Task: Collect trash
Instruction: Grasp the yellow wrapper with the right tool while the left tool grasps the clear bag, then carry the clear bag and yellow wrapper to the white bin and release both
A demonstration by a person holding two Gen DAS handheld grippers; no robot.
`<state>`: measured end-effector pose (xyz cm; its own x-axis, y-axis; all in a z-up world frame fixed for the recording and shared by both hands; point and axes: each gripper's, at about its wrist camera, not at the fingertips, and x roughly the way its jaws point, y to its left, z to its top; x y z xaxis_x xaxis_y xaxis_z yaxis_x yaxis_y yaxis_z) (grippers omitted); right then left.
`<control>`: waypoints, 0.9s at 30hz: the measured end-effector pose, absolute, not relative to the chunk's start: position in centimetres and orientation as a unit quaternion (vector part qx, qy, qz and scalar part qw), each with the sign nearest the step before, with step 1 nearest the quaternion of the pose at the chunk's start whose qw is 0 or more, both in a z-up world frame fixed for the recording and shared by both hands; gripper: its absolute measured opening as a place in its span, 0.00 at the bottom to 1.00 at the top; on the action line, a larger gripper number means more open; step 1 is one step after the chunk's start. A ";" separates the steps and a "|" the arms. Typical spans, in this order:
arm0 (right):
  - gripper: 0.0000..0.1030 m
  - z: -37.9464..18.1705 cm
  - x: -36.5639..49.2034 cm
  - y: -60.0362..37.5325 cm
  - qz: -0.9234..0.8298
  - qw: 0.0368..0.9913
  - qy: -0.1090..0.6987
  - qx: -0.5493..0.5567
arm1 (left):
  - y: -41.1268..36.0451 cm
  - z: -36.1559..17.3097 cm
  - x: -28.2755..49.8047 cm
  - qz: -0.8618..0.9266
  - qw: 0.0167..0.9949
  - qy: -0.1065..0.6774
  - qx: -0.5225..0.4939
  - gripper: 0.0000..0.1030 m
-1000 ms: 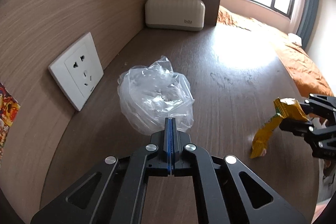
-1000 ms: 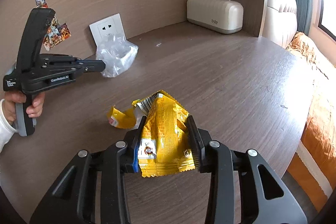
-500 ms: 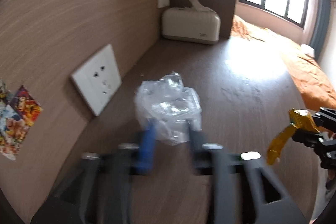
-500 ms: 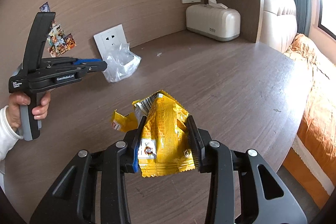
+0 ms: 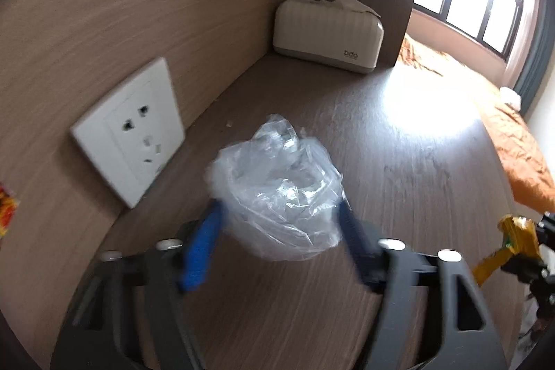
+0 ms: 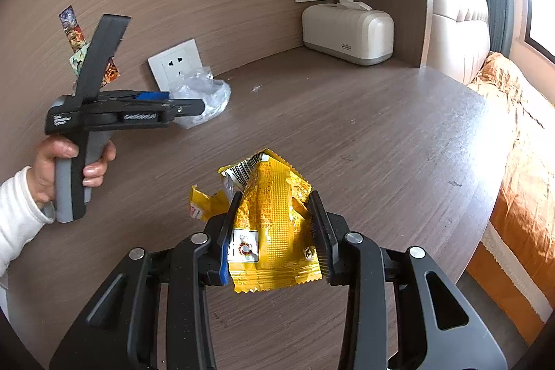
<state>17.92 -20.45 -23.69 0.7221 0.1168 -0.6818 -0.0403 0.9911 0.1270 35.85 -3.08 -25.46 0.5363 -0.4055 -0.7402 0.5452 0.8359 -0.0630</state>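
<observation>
Beside orange bedding [image 6: 527,162]; dark wooden tabletop [image 6: 347,127]

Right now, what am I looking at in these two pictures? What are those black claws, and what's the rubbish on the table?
No robot here: a person holds a two-fingered tool in each hand, each with a camera looking along its fingers. One picture comes from each tool. The right hand-held gripper is clamped on a yellow snack wrapper. The left hand-held gripper is closing around a crumpled clear plastic bag on the wooden table. A tissue box stands by the wall.
</observation>
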 end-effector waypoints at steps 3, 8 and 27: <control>0.37 -23.8 17.8 -20.8 0.037 0.925 0.373 0.058 | -3.6 -25.4 36.2 -0.274 0.872 0.397 0.082 0.25; 0.37 -23.1 17.4 -21.6 0.031 0.926 0.370 0.063 | -5.1 -24.1 34.6 -0.286 0.871 0.388 0.094 0.16; 0.37 -17.6 8.8 -32.6 -0.043 0.934 0.344 0.088 | -18.8 -19.9 18.2 -0.400 0.815 0.390 0.151 0.16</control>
<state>8.80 -32.58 -17.63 0.7594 -0.0205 -0.6503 0.1414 0.9808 0.1342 18.23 -18.82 -19.89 0.3755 -0.5342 -0.7574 0.7701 0.6345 -0.0657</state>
